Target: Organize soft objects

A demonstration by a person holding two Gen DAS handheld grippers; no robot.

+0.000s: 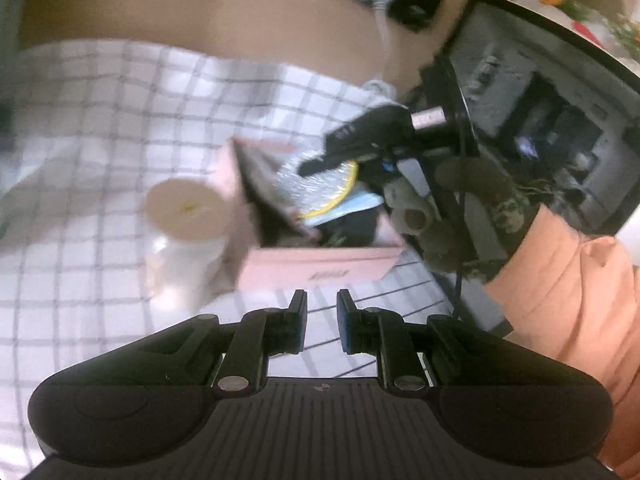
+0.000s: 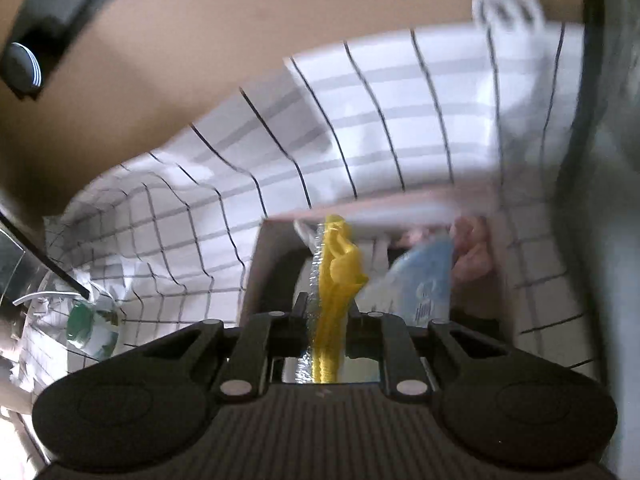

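A pink box [image 1: 320,268] stands open on the checked cloth [image 1: 100,120], its lid tilted up at the left. My right gripper [image 1: 324,156] hangs over the box, shut on a silver quilted pouch with a yellow rim [image 1: 320,188]. In the right wrist view the pouch [image 2: 332,280] runs between the fingers of the right gripper [image 2: 326,312], above the box's inside. A blue packet [image 2: 428,276] and a pink soft thing [image 2: 472,256] lie in the box. My left gripper [image 1: 322,308] sits in front of the box, jaws nearly together and empty.
A paper roll [image 1: 184,208] in clear wrap stands left of the box. Grey-brown plush shapes [image 1: 412,216] and a person's orange sleeve [image 1: 560,300] are at its right. A black-framed screen [image 1: 540,100] stands behind. A green and white package [image 2: 92,324] lies far left.
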